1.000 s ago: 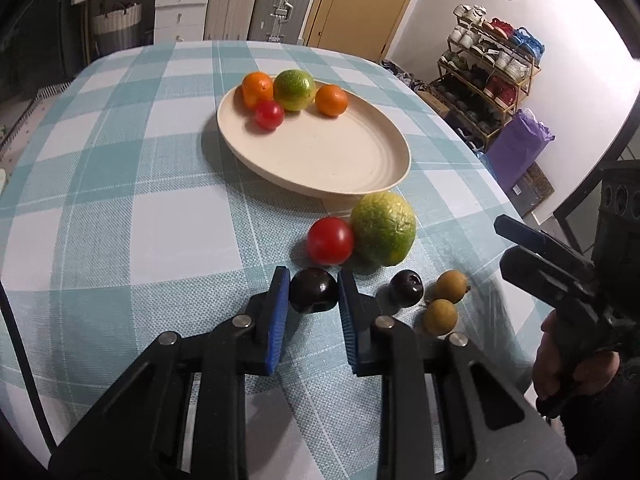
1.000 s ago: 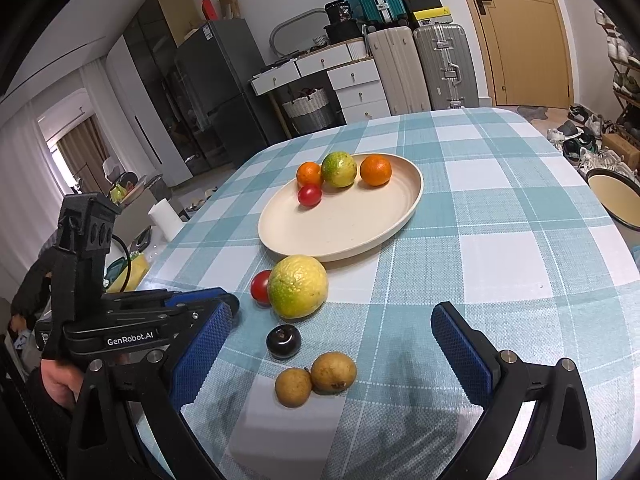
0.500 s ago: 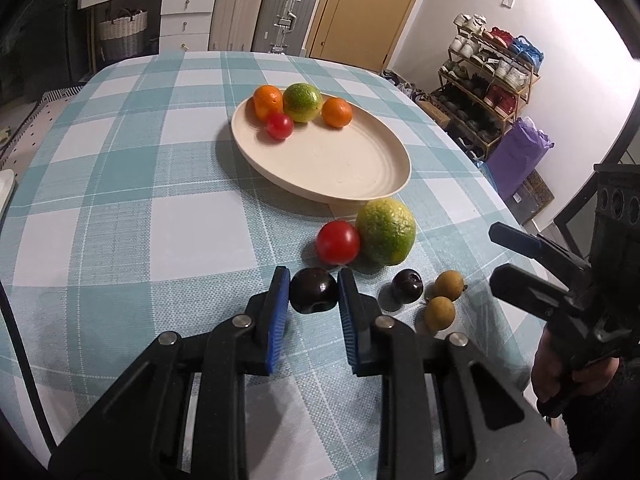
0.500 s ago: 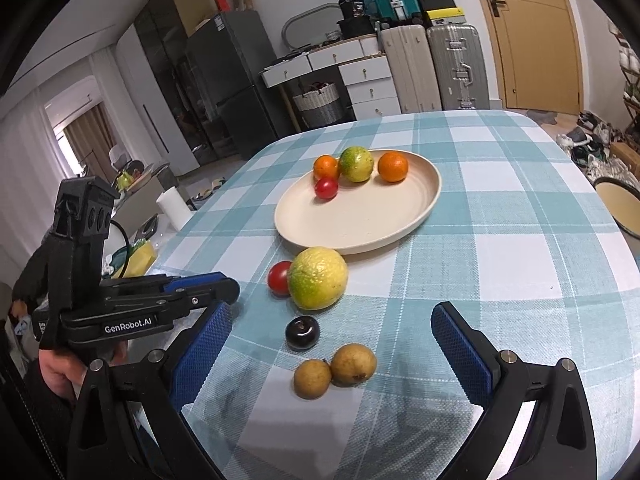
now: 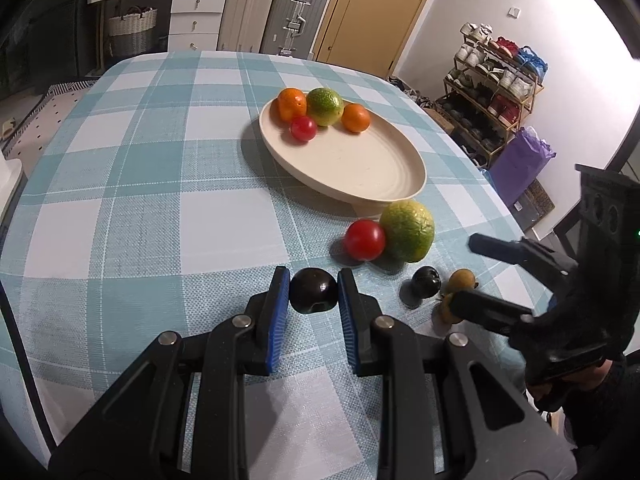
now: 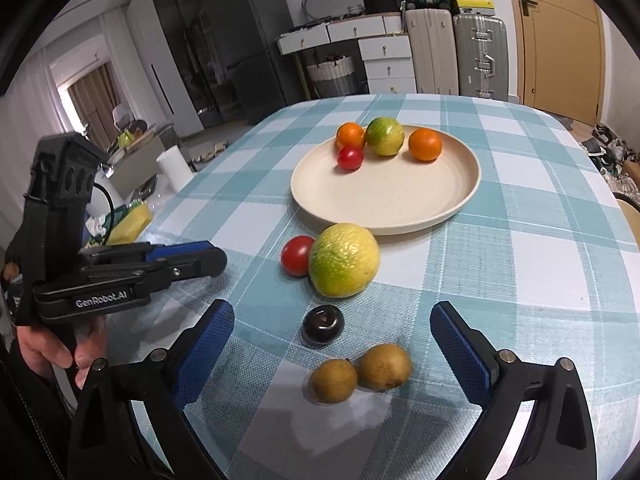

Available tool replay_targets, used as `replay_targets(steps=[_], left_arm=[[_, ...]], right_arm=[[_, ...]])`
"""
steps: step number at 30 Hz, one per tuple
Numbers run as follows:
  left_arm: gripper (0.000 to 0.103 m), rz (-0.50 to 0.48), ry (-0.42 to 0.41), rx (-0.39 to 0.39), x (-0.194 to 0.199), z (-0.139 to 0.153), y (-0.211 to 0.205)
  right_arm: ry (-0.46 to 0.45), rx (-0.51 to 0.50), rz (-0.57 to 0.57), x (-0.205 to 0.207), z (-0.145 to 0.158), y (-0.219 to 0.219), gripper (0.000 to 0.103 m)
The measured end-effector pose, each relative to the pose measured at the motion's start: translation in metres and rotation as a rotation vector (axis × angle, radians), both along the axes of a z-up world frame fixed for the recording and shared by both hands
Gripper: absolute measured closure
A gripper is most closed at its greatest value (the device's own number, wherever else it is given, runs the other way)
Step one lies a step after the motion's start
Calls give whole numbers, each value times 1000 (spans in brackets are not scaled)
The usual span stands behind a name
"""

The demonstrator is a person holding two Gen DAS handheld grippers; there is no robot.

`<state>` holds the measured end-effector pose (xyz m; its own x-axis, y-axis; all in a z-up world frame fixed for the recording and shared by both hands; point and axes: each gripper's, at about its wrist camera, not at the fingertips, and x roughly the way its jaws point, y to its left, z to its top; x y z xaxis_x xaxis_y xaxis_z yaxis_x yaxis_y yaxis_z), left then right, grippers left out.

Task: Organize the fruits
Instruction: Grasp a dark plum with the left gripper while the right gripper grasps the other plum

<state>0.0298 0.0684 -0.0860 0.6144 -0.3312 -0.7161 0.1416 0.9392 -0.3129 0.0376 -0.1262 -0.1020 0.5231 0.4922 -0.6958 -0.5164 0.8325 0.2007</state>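
Note:
My left gripper [image 5: 313,292] is shut on a dark plum [image 5: 313,292], held between its blue pads just over the checked cloth. A cream plate [image 5: 360,168] holds two oranges, a green citrus [image 5: 325,101] and a small tomato [image 5: 303,128]. In front of the plate lie a red tomato [image 6: 297,255] and a large yellow-green fruit [image 6: 344,259]. My right gripper [image 6: 332,340] stands open low over a second dark plum [image 6: 323,325] and two brown fruits [image 6: 334,380], which lie between its fingers, untouched. From the right wrist view the held plum is hidden.
The table's right edge runs close to the brown fruits [image 5: 462,280], with a purple bag [image 5: 520,160] and shoe rack beyond. A paper roll [image 6: 173,168] stands off the left edge. Suitcases and drawers line the far wall.
My left gripper has drifted left with the plum still in it; the plate now sits further right in its view. The right gripper has moved in over the loose fruits.

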Motion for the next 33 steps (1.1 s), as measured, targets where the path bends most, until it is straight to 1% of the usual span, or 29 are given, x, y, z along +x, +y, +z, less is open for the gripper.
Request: replay_targets(steps=[2, 3, 6, 7, 8, 10, 12, 13, 16, 18, 19, 22, 25, 29, 33], left_arm=[[81, 1, -7, -4, -1, 1, 3], [81, 1, -8, -7, -1, 2, 5], [81, 2, -9, -8, -1, 2, 7], [82, -1, -5, -11, -1, 1, 8], [81, -1, -4, -16, -1, 1, 9], [82, 0, -2, -18, -2, 0, 11], [81, 4, -1, -22, -2, -1, 14], [81, 7, -1, -25, -2, -1, 16], [82, 16, 0, -31, -2, -3, 20], [81, 19, 6, -35, -2, -4, 21], [81, 21, 8, -36, -2, -5, 21], [81, 22, 12, -36, -2, -7, 21], [81, 25, 10, -37, -3, -6, 22], [81, 31, -2, -34, -4, -2, 22], [82, 34, -17, -35, -2, 6, 23]], right_arm=[[10, -21, 15, 2, -1, 6, 14], [20, -37, 21, 3, -3, 10, 16], [44, -89, 32, 7, -9, 18, 34], [46, -117, 35, 8, -10, 21, 41], [44, -130, 35, 8, -11, 22, 46], [51, -153, 39, 10, -13, 25, 47], [63, -168, 48, 10, -14, 27, 53], [67, -179, 59, 9, -15, 29, 58], [51, -225, 75, 6, -15, 35, 62], [47, -245, 85, 5, -16, 39, 68], [37, -262, 88, 4, -16, 41, 76], [7, -300, 109, -1, -16, 46, 77], [-5, -311, 116, -4, -15, 48, 78], [-27, -281, 112, -8, -6, 46, 78], [-33, -207, 99, -7, 7, 35, 78]])
